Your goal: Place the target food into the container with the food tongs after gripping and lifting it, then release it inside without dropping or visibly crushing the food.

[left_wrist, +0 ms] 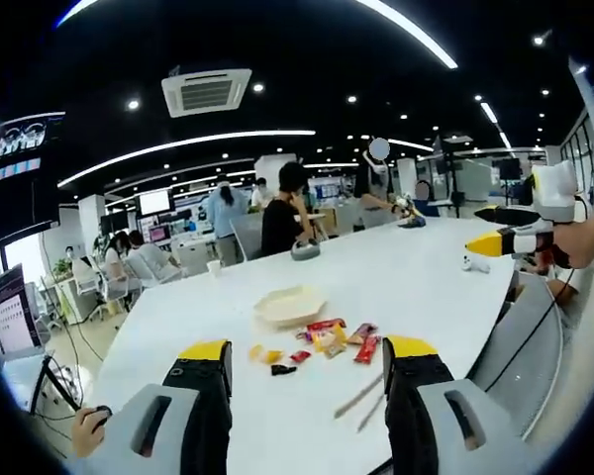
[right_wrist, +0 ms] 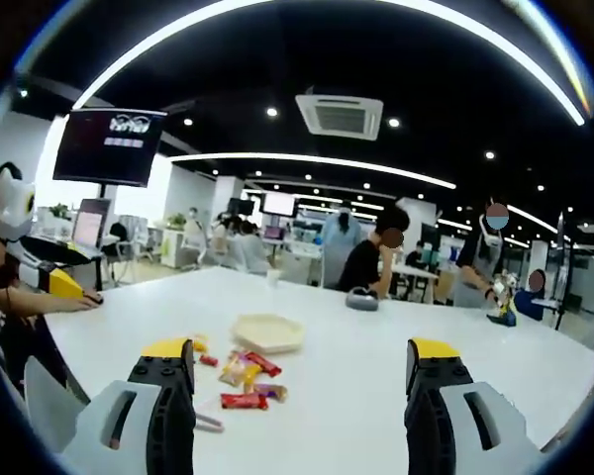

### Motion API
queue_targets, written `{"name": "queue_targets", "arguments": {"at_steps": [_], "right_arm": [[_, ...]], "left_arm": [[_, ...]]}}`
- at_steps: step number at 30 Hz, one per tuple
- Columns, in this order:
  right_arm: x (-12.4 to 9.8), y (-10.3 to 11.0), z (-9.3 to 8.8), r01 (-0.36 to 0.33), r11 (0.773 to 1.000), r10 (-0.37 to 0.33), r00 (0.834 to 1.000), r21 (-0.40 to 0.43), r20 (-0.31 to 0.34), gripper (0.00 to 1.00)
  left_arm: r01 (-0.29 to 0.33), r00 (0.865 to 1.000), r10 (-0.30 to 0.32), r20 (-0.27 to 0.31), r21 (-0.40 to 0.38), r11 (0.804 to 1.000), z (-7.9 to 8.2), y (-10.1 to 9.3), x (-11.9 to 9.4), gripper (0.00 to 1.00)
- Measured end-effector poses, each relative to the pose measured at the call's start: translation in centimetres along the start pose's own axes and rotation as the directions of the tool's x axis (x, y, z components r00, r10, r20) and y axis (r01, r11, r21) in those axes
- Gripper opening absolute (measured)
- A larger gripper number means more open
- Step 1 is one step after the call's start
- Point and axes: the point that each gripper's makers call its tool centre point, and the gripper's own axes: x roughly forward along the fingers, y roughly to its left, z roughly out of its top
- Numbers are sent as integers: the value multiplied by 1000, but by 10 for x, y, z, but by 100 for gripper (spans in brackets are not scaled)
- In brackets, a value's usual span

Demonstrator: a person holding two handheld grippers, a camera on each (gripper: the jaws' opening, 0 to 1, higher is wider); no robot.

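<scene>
On the near edge of the white table [left_wrist: 416, 267], the left gripper [left_wrist: 307, 371] hangs with its jaws spread wide and nothing between them, and the right gripper [right_wrist: 302, 381] stands likewise wide and empty in the right gripper view. Neither touches anything yet. In the left gripper view a pair of slim tongs [left_wrist: 361, 399] lies on the table just beside the right-hand jaw, so I judge that taking up the tongs comes first. The hold should be taken squarely across both arms of the tongs, low to the table, with a steady closing so they do not skid away.

Just beyond lies the food: a loose scatter of small wrapped snacks [left_wrist: 329, 336] in red and yellow, with a few pieces [left_wrist: 270, 355] set apart to one side. Which one is the target I cannot tell. The pieces lie close together, so the tongs should come at a piece on the outside of the heap and pinch lightly.

Behind the scatter, near but apart, sits the pale shallow container [left_wrist: 289, 305], empty and open upward; in the right gripper view it [right_wrist: 267, 332] lies just past the snacks [right_wrist: 246, 374].

Farther off, a cup [left_wrist: 214, 267] and a dark object [left_wrist: 305, 251] stand well clear, and people sit or stand at the table's far side.
</scene>
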Motion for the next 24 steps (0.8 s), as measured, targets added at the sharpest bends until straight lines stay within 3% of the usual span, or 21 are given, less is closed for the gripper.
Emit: {"name": "queue_targets", "arguments": {"at_steps": [2, 6, 11, 21, 24], "right_arm": [[-1, 6, 10, -4, 1000, 4, 1000, -10, 29, 86], [2, 14, 15, -14, 1000, 14, 999, -10, 44, 85], [1, 20, 8, -40, 999, 42, 998, -33, 37, 81], [0, 11, -6, -49, 998, 49, 999, -38, 3, 81], [1, 9, -6, -50, 998, 50, 999, -44, 0, 81]], "left_arm": [[14, 1000, -14, -6, 12, 1000, 0, -2, -1, 59], [33, 999, -33, -21, 19, 999, -3, -6, 0, 59], [72, 996, -71, -47, 24, 997, -5, -13, 2, 58], [98, 992, -94, -84, 47, 994, -17, -26, 9, 57], [113, 989, -110, -95, 27, 993, -20, -31, 13, 52]]}}
